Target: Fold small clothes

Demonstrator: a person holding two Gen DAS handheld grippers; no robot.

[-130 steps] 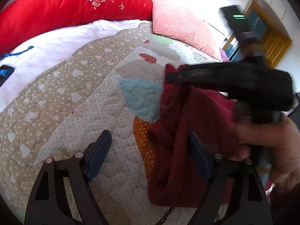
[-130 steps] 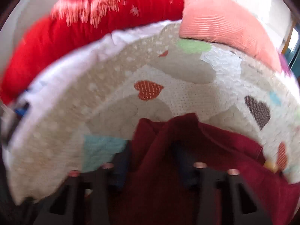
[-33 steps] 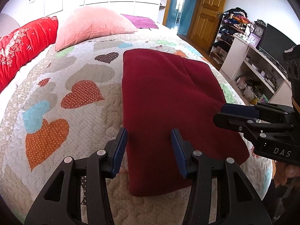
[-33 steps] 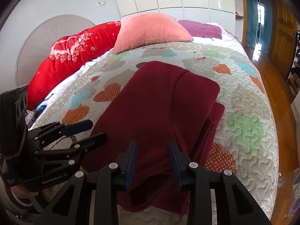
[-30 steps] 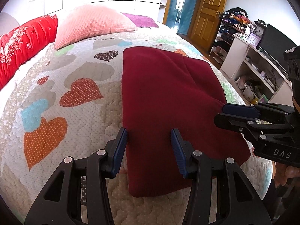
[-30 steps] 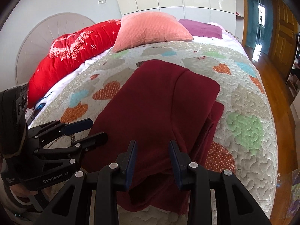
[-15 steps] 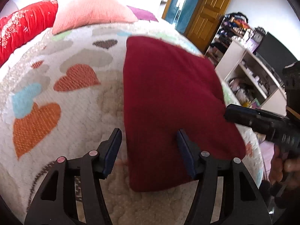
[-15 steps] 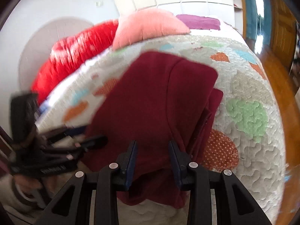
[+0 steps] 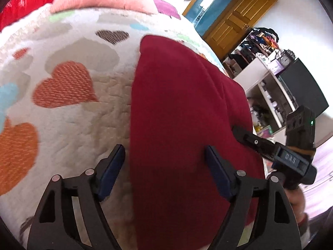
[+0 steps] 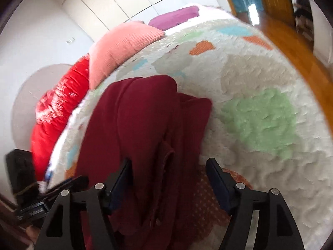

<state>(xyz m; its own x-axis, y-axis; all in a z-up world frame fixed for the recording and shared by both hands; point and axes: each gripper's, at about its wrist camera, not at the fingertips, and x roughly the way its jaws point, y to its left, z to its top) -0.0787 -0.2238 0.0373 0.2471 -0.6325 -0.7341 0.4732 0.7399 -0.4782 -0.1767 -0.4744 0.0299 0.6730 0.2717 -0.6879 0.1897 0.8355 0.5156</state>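
Straddling the folded maroon garment (image 9: 179, 125) on the quilt (image 9: 68, 114), both grippers' jaws stood wide and empty; closing carelessly could drag loose layers apart.

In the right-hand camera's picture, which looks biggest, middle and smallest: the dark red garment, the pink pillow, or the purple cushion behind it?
As they appear, largest first:
1. Dark red garment
2. Pink pillow
3. Purple cushion
The garment lies nearest the camera, so its true size against the pillow is unsure.
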